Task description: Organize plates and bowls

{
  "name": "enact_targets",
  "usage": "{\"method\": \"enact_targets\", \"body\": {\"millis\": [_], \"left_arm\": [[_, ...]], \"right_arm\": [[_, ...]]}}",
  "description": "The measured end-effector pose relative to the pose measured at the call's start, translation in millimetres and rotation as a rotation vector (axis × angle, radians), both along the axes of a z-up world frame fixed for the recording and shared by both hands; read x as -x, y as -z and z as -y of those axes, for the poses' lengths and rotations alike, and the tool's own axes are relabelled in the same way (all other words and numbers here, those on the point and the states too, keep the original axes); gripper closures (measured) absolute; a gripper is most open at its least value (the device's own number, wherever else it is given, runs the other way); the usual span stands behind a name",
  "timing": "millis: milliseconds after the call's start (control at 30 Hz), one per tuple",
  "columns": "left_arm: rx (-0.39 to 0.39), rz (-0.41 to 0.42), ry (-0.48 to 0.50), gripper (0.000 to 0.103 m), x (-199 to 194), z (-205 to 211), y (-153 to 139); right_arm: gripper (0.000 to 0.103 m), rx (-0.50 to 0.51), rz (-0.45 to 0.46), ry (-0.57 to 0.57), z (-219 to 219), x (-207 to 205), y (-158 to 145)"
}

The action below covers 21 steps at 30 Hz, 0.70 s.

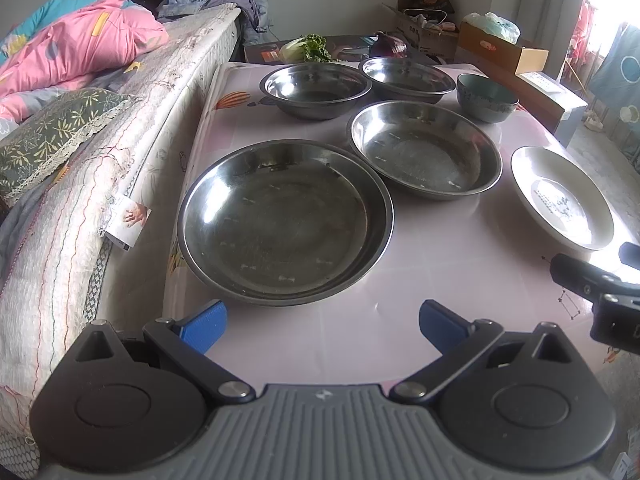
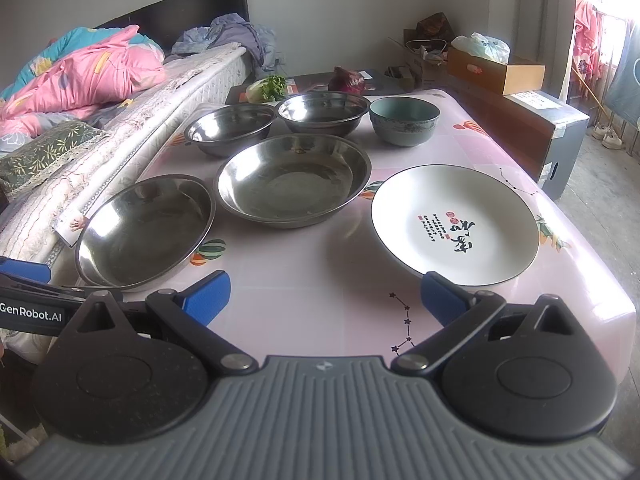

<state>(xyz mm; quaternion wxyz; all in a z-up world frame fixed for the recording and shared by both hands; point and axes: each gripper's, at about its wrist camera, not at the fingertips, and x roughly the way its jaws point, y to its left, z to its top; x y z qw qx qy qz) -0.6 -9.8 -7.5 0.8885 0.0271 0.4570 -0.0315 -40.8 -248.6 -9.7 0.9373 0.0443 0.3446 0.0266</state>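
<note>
Nearest the left wrist camera, the left gripper (image 1: 322,322) hangs over the near edge of the table (image 1: 400,344) with its blue-padded fingers (image 1: 204,326) spread wide and nothing between them. Just beyond it lies the large steel plate (image 1: 284,222), close to the table's left edge beside the mattress (image 1: 120,168). Behind and to the right of that sits a second steel plate (image 1: 424,154), near it but apart. Further back stand two steel bowls, the left steel bowl (image 1: 316,90) and the right steel bowl (image 1: 406,78), side by side, with a green ceramic bowl (image 1: 486,98) to their right. A white plate (image 2: 454,222) with dark characters printed on it lies on the right side of the table, well apart from the steel plates. From the right wrist view, the right gripper (image 2: 324,298) is likewise held wide open and empty above the near table edge, its right finger close to the rim of the white plate; whether it touches the rim is hard to tell from this angle. Past the far end of the table lie leafy greens (image 2: 270,88) and what looks like a purple cabbage (image 2: 347,81). A pink quilt (image 1: 80,44) is heaped on the bed.
</note>
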Motion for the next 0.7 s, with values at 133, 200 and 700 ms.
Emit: {"method": "enact_targets", "body": {"millis": [133,200,700], "left_arm": [[-0.002,-0.005,0.0,0.0,-1,0,1],[-0.003,-0.008,0.0,0.0,-1,0,2],[-0.056,0.075,-0.079,0.0,-25,-27,-8]], "right_arm": [[0.001,0.0,-0.002,0.007,3,0,4],[0.001,0.002,-0.004,0.011,5,-1,6],[0.001,0.157,0.026,0.073,11,-11,-13]]}}
